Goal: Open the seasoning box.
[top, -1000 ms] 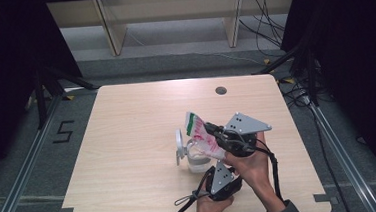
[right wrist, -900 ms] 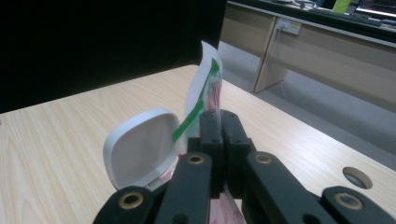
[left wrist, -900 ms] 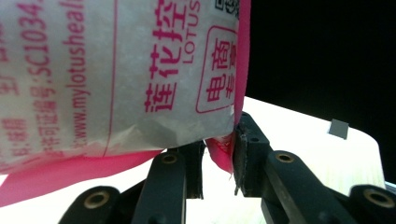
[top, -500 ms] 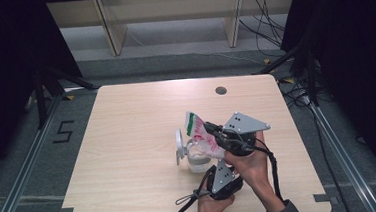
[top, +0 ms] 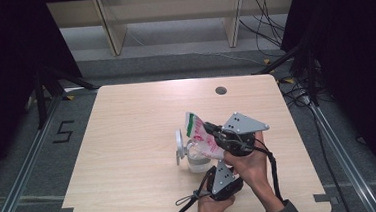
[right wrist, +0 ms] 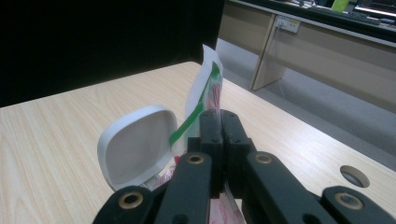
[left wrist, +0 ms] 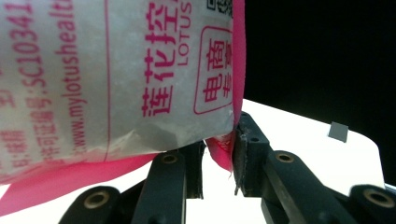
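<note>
From the high view we see a pale wooden table (top: 129,155) with a small round hole (top: 220,90) near its far edge. Toward the near right part of the top, a person's two hands hold the grippers close together. The right gripper (top: 211,130), with a grey three-cornered plate on top, pinches a white, pink and green pouch (top: 198,133) that tilts over a clear container (top: 197,158) standing on the table. The container's white lid (top: 180,146) hangs open at its left side. The left gripper (top: 214,165) sits just beside the container on the near side, its cable trailing to the table's edge. On the floor to the left of the table a "5" (top: 64,130) is marked.

In the left gripper view, the pouch (left wrist: 116,79) looms very close. Its pink print reads "LOTUS", part of "mylotushealt", the digits "SC10341", and Chinese characters, some in a rounded box. The jaws stand a little apart with the pouch's pink bottom corner hanging between them; it lies against the right jaw, but we cannot tell whether the pads truly press on it.

In the right gripper view, the jaws are pressed together on the pouch (right wrist: 205,93), whose white edge with a green stripe rises upright above them. The open lid (right wrist: 135,144) shows just to the left, the table hole (right wrist: 354,176) at lower right, and wooden furniture beyond.
</note>
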`<state>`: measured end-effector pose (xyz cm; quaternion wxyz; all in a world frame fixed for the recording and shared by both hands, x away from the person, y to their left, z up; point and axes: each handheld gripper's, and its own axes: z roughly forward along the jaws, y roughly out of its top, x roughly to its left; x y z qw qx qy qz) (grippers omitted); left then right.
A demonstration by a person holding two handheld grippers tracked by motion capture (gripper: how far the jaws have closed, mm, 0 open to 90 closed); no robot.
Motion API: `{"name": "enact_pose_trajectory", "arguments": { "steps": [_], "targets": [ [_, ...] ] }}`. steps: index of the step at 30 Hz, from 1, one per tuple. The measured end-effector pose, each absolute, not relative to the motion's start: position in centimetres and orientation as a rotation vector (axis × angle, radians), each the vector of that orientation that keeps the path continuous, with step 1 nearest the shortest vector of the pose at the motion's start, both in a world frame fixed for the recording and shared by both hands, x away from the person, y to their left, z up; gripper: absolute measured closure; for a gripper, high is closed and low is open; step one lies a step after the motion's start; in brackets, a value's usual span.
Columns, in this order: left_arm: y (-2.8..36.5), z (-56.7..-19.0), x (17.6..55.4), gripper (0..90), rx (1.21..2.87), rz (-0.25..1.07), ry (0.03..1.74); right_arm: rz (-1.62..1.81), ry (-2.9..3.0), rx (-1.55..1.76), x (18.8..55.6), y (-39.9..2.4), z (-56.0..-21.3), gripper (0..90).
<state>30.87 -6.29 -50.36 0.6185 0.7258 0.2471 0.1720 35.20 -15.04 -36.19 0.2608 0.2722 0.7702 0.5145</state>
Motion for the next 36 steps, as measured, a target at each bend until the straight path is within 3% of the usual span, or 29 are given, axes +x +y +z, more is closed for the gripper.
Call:
{"name": "enact_pose_trajectory", "arguments": {
  "steps": [36],
  "targets": [
    [-6.21,-50.18,30.66,75.1,1.678,0.412,0.558,1.422,2.090,0.732,35.16,-15.08,-36.11,90.0]
  ]
}}
